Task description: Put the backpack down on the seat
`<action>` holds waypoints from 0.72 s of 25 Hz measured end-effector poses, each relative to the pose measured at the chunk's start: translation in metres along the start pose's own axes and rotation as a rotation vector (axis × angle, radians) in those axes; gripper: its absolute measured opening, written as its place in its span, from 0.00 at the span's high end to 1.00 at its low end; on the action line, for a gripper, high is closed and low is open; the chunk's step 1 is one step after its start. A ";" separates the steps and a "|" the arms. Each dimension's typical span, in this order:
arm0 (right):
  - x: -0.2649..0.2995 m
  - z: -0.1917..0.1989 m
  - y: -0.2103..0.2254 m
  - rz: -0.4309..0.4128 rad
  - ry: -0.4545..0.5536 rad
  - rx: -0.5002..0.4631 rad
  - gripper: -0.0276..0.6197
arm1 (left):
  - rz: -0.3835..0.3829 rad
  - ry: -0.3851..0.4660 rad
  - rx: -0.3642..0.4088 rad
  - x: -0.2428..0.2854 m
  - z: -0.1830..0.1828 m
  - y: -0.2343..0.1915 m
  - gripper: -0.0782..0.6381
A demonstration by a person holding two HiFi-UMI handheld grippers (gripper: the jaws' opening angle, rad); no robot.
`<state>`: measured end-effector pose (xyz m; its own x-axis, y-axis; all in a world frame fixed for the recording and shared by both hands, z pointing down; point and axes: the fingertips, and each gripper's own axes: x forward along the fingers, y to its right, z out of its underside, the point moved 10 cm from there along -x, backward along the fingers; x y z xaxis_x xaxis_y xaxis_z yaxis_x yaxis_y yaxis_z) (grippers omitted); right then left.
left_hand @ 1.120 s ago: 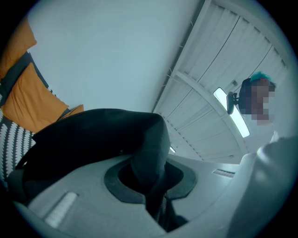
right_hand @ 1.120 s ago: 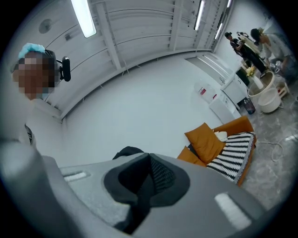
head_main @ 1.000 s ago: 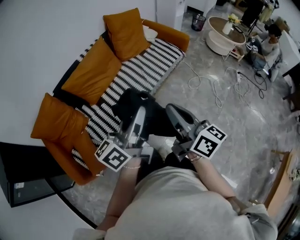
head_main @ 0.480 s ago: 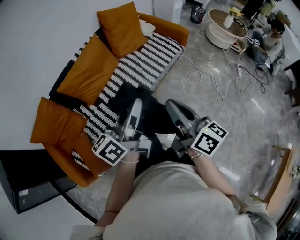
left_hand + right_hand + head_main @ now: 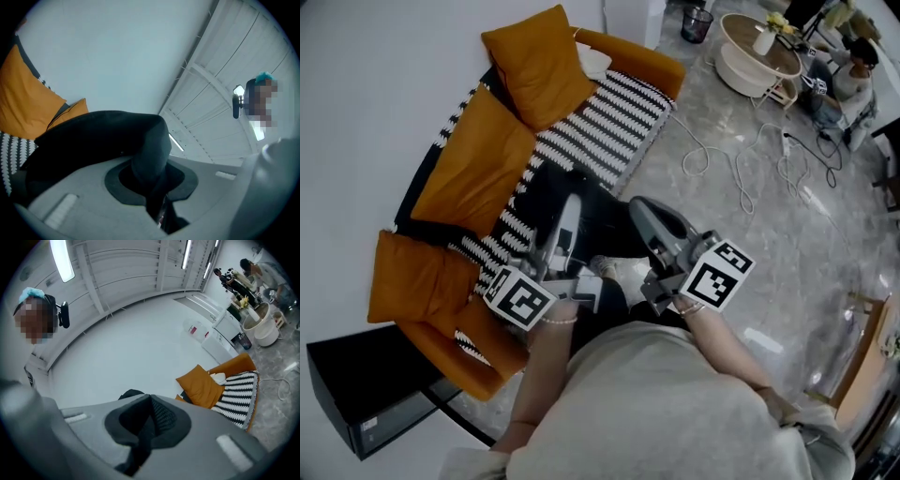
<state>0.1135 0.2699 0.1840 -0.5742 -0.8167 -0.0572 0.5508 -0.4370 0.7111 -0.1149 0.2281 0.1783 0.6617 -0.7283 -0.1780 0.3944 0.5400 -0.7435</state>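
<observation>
Backpack (image 5: pixel 602 232): black, hung between my two tools over the front edge of the seat. I cannot tell whether its bottom touches the seat yet.
Left tool (image 5: pixel 157 190): jaws nearly together, pinched on a fold of the backpack's black fabric.
Right tool (image 5: pixel 140 432): jaws clamped on a black fold of the backpack, with mesh lining showing just beside the pads.
Seat (image 5: pixel 609 122): black-and-white striped cover, and the stretch ahead of the backpack is bare.
Cushions (image 5: pixel 478 169): orange, along the back of the sofa (image 5: pixel 649 61) and at its near end.
Risk, edge: the backpack looks closer to the seat's front lip than to its middle. If I let go here it could tip forward and slide to the floor.
Risk, grip: each hold is a thin pinch of cloth, so a jolt could pull the fabric out of a tool before the backpack is down.
Risk, uneven release: if one tool lets go first, the load would swing onto the other and twist the backpack sideways.
Risk, near cushion: lowering too far to my left would land the backpack on the end cushion, leaning and unsteady.
Risk, cover: dragging the backpack inward could ruck the striped cover.
Cables (image 5: pixel 741 178): on the floor, well apart from the backpack. They look like a hazard only to feet.
</observation>
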 end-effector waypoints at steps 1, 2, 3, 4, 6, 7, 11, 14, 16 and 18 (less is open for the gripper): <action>0.012 -0.004 0.005 0.000 -0.004 0.005 0.95 | -0.004 -0.002 0.002 0.009 -0.006 -0.008 0.81; 0.024 -0.007 0.009 0.000 -0.008 0.010 0.95 | -0.009 -0.003 0.002 0.017 -0.012 -0.016 0.81; 0.036 -0.010 0.014 -0.001 -0.012 0.013 0.95 | -0.013 -0.003 0.000 0.024 -0.019 -0.024 0.81; 0.047 -0.013 0.018 -0.002 -0.015 0.015 0.95 | -0.015 -0.003 -0.004 0.031 -0.025 -0.032 0.81; 0.070 -0.019 0.028 0.001 -0.019 0.018 0.95 | -0.018 -0.001 -0.013 0.046 -0.037 -0.048 0.81; 0.082 -0.022 0.032 0.002 -0.020 0.021 0.95 | -0.020 -0.003 -0.018 0.054 -0.044 -0.056 0.81; 0.124 -0.031 0.046 0.008 -0.033 0.022 0.95 | -0.020 -0.024 -0.033 0.081 -0.065 -0.084 0.81; 0.152 -0.039 0.057 0.023 -0.048 0.019 0.95 | -0.022 -0.055 -0.032 0.102 -0.079 -0.106 0.81; 0.167 -0.043 0.065 0.037 -0.056 0.019 0.95 | -0.036 -0.069 -0.028 0.113 -0.088 -0.121 0.81; 0.174 -0.046 0.068 0.043 -0.059 0.019 0.95 | -0.040 -0.071 -0.028 0.118 -0.092 -0.127 0.81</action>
<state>0.0788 0.0802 0.1906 -0.5857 -0.8104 0.0146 0.5642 -0.3946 0.7252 -0.1452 0.0344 0.1928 0.6896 -0.7169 -0.1022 0.4041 0.4981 -0.7672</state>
